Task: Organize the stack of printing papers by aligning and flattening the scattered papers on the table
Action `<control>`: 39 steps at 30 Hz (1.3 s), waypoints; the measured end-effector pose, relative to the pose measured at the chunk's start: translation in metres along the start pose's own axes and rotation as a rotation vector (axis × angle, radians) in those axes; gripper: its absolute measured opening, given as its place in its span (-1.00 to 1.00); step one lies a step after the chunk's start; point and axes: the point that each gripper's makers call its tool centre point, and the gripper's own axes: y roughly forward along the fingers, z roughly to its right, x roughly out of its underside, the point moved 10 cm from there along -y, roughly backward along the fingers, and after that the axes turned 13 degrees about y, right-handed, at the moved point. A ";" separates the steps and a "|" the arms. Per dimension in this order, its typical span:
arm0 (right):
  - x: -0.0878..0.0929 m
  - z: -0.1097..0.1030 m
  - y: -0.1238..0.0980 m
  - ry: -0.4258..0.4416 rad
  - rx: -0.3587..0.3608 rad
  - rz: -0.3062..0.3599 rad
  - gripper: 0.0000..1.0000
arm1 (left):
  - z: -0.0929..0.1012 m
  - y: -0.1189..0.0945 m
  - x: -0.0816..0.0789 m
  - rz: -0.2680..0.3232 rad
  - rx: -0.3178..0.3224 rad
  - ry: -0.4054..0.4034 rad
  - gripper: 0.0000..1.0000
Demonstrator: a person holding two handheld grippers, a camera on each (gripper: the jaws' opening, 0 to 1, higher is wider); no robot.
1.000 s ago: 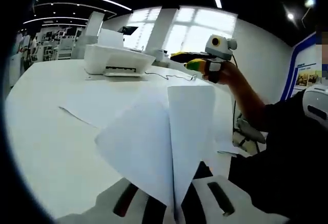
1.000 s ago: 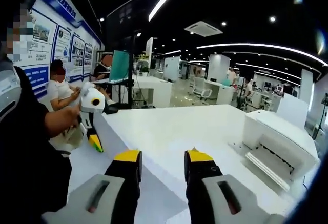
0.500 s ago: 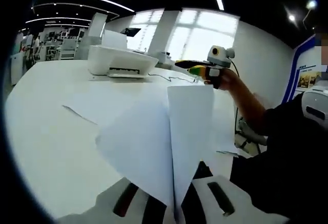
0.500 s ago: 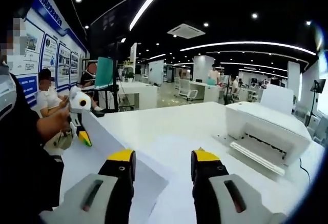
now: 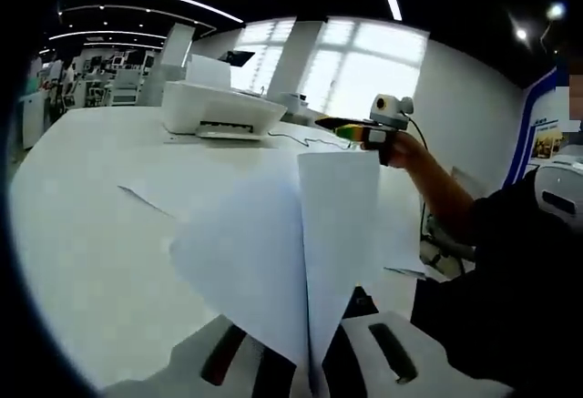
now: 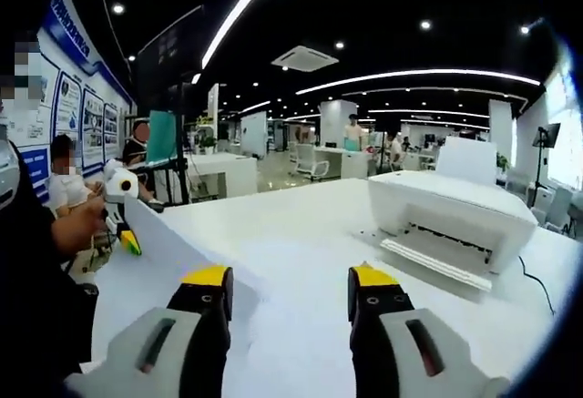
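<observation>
In the left gripper view, the left gripper (image 5: 310, 375) is clamped on white printing paper sheets (image 5: 310, 234), lifted off the white tabletop (image 5: 82, 234). In the right gripper view, the right gripper (image 6: 290, 290) hovers with jaws wide apart, empty, near a white printer (image 6: 451, 216).

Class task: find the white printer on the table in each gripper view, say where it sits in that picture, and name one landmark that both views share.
Left gripper view: the printer sits upper left of centre, at the far side of the white table, beyond the held paper.
Right gripper view: the printer sits right of centre, above the right gripper.
Shared landmark: the white table that it stands on.
</observation>
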 end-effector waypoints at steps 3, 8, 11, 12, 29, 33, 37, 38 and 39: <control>0.002 0.007 -0.003 0.013 0.021 0.011 -0.03 | -0.001 -0.001 0.001 0.001 -0.001 -0.004 -0.86; 0.005 0.018 -0.009 0.032 0.056 0.026 0.01 | -0.002 0.000 0.002 0.000 -0.001 -0.008 -0.86; 0.008 0.024 -0.011 0.044 0.073 0.031 0.02 | -0.002 0.000 0.002 0.000 -0.001 -0.009 -0.86; 0.009 0.026 -0.012 0.047 0.078 0.033 0.03 | -0.002 0.000 0.002 0.000 -0.001 -0.010 -0.86; 0.017 0.050 -0.025 0.076 0.150 0.045 0.08 | -0.001 0.000 0.002 -0.005 0.000 -0.008 -0.86; 0.017 0.055 -0.029 0.081 0.168 0.050 0.09 | 0.000 0.001 0.001 -0.005 0.001 -0.005 -0.86; 0.019 0.061 -0.032 0.085 0.188 0.048 0.13 | 0.000 0.001 0.001 -0.005 0.001 -0.005 -0.86; 0.019 0.063 -0.033 0.087 0.193 0.048 0.13 | 0.000 0.000 0.001 -0.004 0.001 -0.005 -0.86; 0.020 0.064 -0.033 0.089 0.198 0.049 0.14 | 0.000 0.000 0.001 -0.004 0.002 -0.005 -0.86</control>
